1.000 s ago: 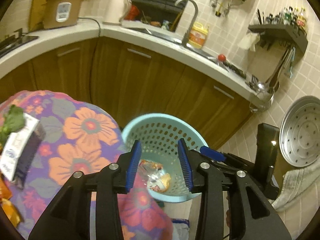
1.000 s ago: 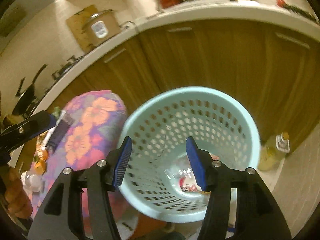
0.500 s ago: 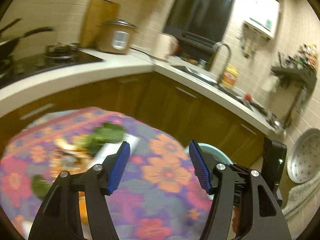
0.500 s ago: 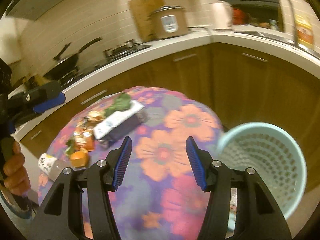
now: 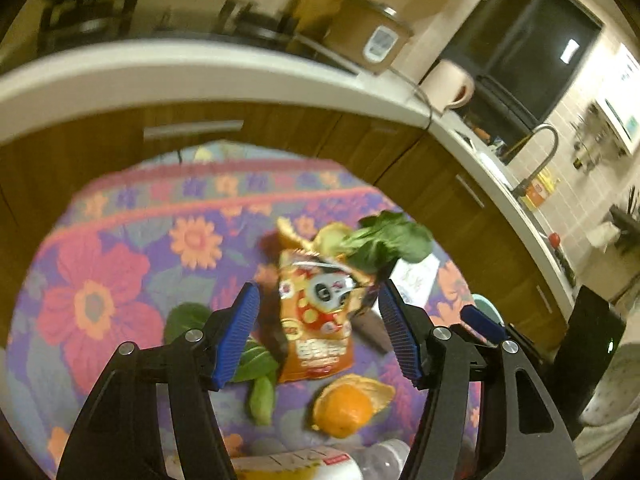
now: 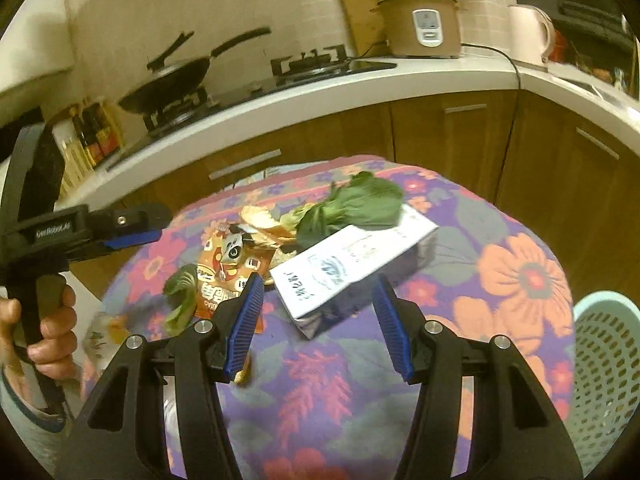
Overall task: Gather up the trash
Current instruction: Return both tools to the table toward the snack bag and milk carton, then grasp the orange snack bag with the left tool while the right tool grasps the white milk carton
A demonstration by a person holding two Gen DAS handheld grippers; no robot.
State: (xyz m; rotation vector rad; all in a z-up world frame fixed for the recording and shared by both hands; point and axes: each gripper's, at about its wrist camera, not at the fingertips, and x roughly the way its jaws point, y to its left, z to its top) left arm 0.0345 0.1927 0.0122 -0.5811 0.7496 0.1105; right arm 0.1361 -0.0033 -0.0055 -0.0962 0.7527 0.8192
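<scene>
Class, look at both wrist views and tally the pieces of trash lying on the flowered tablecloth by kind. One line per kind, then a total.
Snack bags: 1
Cartons: 1
Green leaves: 2
Orange peels: 2
Plastic bottles: 1
Total: 7

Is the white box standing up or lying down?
Lying down. The white box rests flat on the flowery cloth, a green leaf on its far end.
</scene>
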